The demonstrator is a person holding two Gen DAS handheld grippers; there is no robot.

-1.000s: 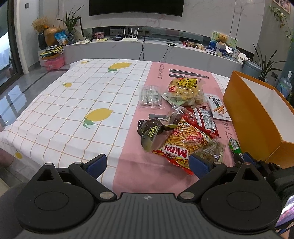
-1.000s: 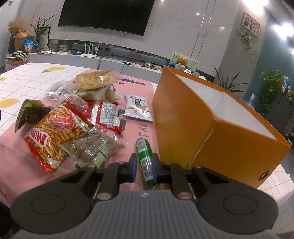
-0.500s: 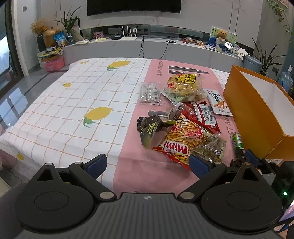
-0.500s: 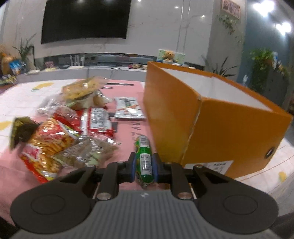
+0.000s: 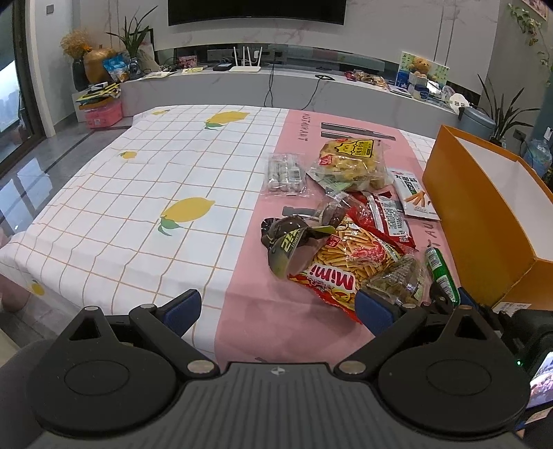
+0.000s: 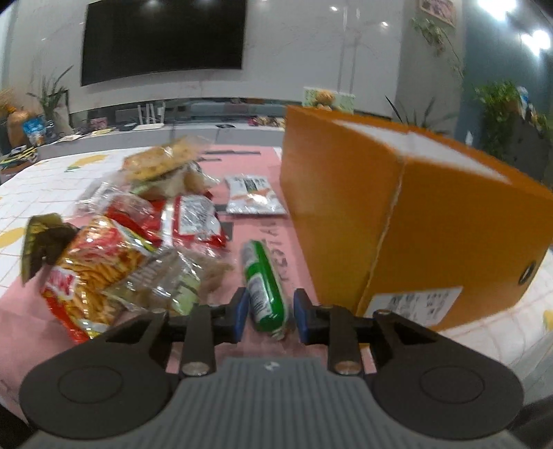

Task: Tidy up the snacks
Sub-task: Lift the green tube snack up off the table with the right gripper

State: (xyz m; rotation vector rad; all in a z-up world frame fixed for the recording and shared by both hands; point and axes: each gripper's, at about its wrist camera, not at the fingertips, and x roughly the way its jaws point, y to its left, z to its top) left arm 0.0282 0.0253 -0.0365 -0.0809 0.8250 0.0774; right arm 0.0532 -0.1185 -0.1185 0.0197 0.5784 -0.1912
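Wall-mounted television (image 5: 256, 12), grey console (image 5: 293, 86)

Your left wrist camera looks down and forward from the table's near edge, taking in the lemon-print cloth (image 5: 138, 193). Your right wrist camera sits lower and closer. Both views share the snack pile (image 5: 345, 241), the green stick (image 6: 264, 286) and the orange box (image 6: 397, 221).

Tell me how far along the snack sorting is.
Barely started: the visible part of the orange box holds nothing. The right gripper is opening around the green stick snack, pads clear. The left gripper is open, empty. The Mimi bag and other packets remain on the cloth.
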